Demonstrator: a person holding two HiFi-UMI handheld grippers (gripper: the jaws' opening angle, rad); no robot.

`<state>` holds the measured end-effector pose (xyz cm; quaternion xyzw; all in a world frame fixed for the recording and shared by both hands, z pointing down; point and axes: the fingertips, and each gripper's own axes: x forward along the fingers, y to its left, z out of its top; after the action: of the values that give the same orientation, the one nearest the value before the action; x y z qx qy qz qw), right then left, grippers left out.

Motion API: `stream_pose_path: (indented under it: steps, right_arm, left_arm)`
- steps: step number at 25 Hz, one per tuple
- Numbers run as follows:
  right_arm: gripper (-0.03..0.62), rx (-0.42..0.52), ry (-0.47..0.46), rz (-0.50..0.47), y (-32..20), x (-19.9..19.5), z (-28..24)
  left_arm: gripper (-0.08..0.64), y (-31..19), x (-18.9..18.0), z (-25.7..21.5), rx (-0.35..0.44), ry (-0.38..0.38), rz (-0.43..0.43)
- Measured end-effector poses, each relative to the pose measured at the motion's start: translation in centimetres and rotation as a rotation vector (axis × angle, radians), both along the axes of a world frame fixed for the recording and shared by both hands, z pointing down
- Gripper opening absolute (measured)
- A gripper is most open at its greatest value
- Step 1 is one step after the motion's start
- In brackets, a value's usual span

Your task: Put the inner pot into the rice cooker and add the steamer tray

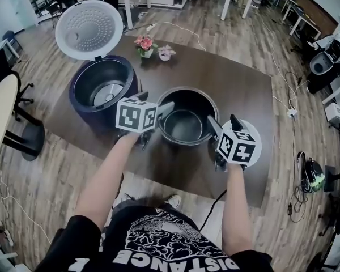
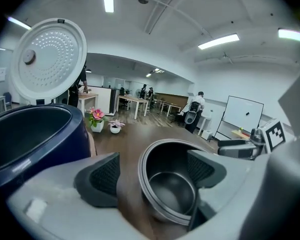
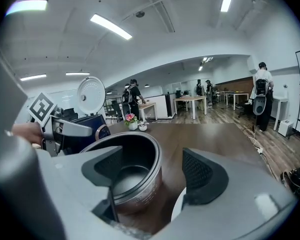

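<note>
The dark inner pot (image 1: 184,117) stands empty on the brown table (image 1: 238,84), right of the navy rice cooker (image 1: 102,86), whose white lid (image 1: 89,30) is raised. My left gripper (image 1: 154,103) is at the pot's left rim. In the left gripper view the gripper (image 2: 152,171) is open, the rim of the pot (image 2: 172,191) passing between its pads untouched. My right gripper (image 1: 225,123) is at the right rim. In the right gripper view it (image 3: 152,169) is open, one pad inside the pot (image 3: 140,194) and one outside.
Two small flower pots (image 1: 146,45) (image 1: 166,52) sit at the table's far side behind the cooker. The table's near edge runs just under my hands. A round table and chairs (image 1: 11,112) stand at the left, and cables (image 1: 283,95) lie on the floor at the right.
</note>
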<state>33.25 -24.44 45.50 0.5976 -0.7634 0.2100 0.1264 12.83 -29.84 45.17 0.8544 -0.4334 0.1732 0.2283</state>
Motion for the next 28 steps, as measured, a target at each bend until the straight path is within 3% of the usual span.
stream_pose_path:
  steps: [10, 17, 28]
  right_arm:
    - [0.291, -0.084, -0.071, -0.039, -0.8, -1.1, 2.8]
    - [0.258, -0.130, -0.102, 0.003, -0.4, -1.4, 4.3]
    - [0.238, -0.153, -0.126, 0.092, 0.5, -1.4, 5.0]
  left_arm:
    - [0.375, 0.6, -0.9, 2.7, -0.064, -0.008, -0.045]
    - [0.311, 0.8, -1.3, 4.1, -0.117, 0.098, -0.066]
    - [0.250, 1.2, -0.4, 4.8, -0.148, 0.154, -0.006]
